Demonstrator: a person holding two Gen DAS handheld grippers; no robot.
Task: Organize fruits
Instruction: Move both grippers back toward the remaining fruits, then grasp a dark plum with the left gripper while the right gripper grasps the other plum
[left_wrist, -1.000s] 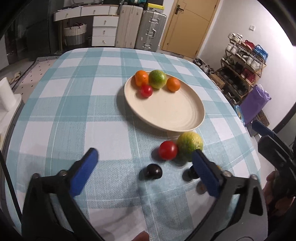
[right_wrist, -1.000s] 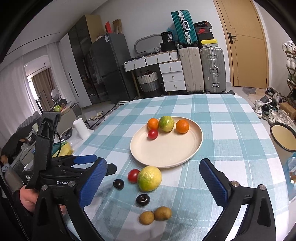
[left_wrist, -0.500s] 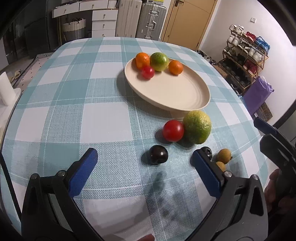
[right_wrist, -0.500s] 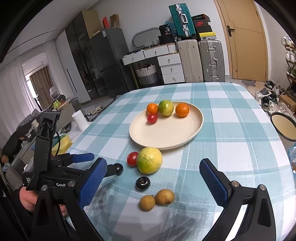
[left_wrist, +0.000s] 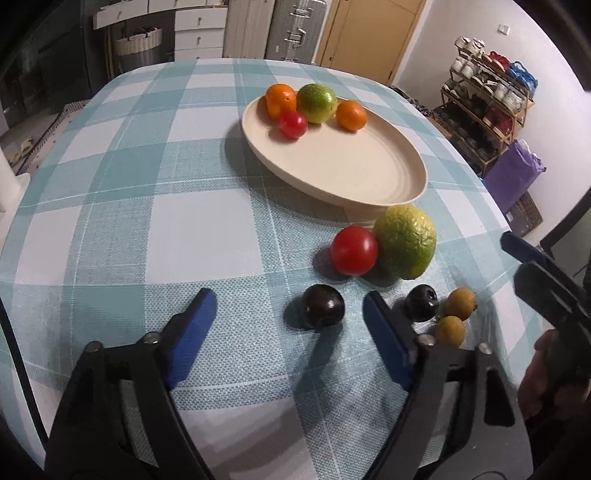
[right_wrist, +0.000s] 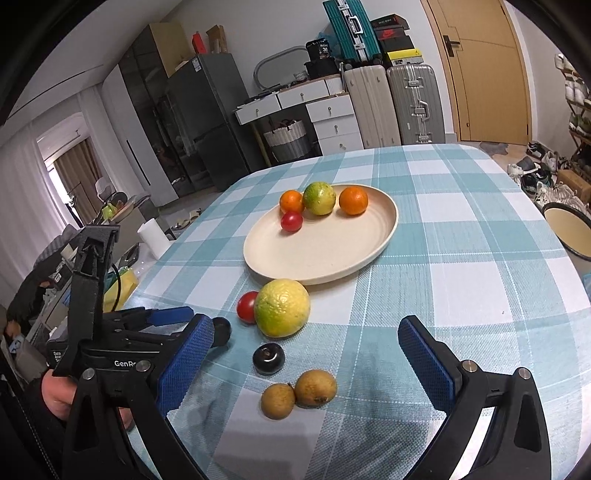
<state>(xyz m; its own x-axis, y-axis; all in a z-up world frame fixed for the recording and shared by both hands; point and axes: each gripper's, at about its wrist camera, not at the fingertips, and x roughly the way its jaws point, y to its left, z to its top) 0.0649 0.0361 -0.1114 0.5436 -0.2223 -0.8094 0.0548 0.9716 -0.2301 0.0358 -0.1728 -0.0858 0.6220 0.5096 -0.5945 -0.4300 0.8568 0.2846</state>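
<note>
Jaws of the left gripper (left_wrist: 289, 308), lower centre of the left wrist view: closing, blue pads apart, nothing pressed between them; a dark plum (left_wrist: 322, 306) lies on the cloth just ahead of the gap, nearer the right-hand pad. Jaws of the right gripper (right_wrist: 306, 341), lower part of the right wrist view: spread wide, holding nothing.

Fruit on the cloth, right wrist view:
- second dark plum (right_wrist: 268, 358), centre, between the right gripper's pads and further out;
- two small brown fruits (right_wrist: 298, 394), touching each other, just below that plum;
- large yellow-green citrus (right_wrist: 282, 308), above the plum, with a red tomato (right_wrist: 248, 306) touching its left side.

Plate (right_wrist: 369, 251), cream, oval, centre of frame beyond the citrus. On its far end:
- two oranges (right_wrist: 353, 200);
- green citrus (right_wrist: 319, 198), between the oranges;
- small red tomato (right_wrist: 291, 221), in front of the left orange.

Table (right_wrist: 480, 229), covered by a teal and white checked cloth.

Background, top of the frame: suitcases (right_wrist: 395, 103), white drawers (right_wrist: 332, 118), wooden door (right_wrist: 487, 70).

Hand (right_wrist: 55, 395), lower left, holding the left gripper.
</note>
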